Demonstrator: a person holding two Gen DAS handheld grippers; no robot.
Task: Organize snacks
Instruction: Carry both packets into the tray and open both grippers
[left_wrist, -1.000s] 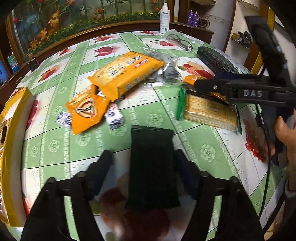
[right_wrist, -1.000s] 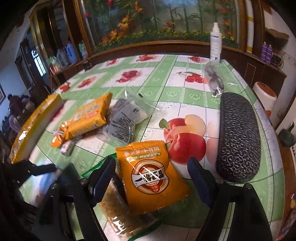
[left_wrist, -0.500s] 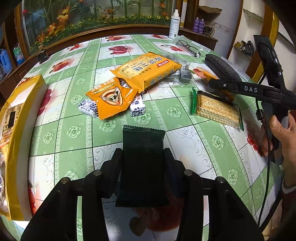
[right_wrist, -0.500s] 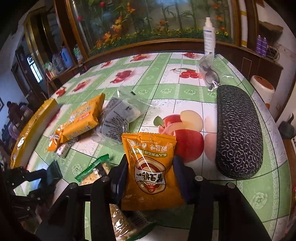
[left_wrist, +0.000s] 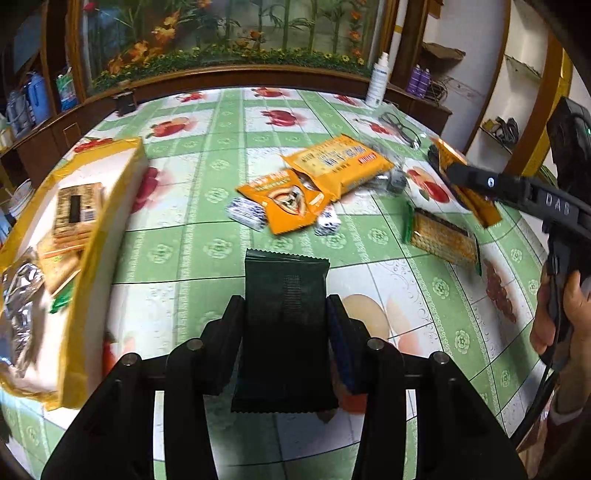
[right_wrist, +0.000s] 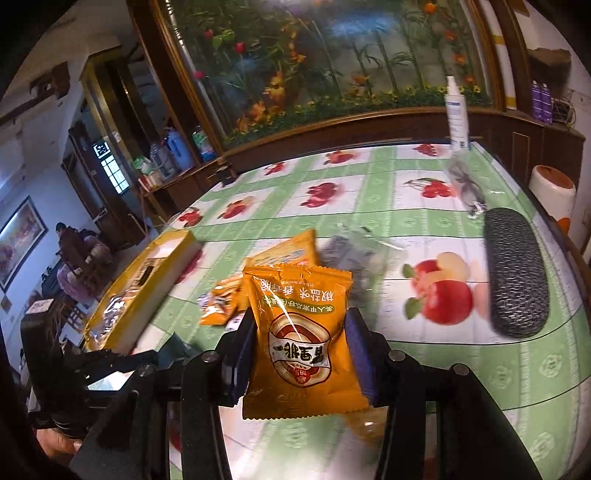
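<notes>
Firmly clamped: hand-held gripper (right_wrist: 299, 332), orange packet (right_wrist: 301, 343)

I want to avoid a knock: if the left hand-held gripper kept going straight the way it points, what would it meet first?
Probably bare tablecloth first; then the small orange snack packet beyond. The left hand-held gripper is shut on the dark green packet. Depth is unclear.

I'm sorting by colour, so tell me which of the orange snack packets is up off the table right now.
The small orange packet with the round red-and-white emblem, clamped in the right claw. The other orange packets, a small one and a long one, lie on the tablecloth.
</notes>
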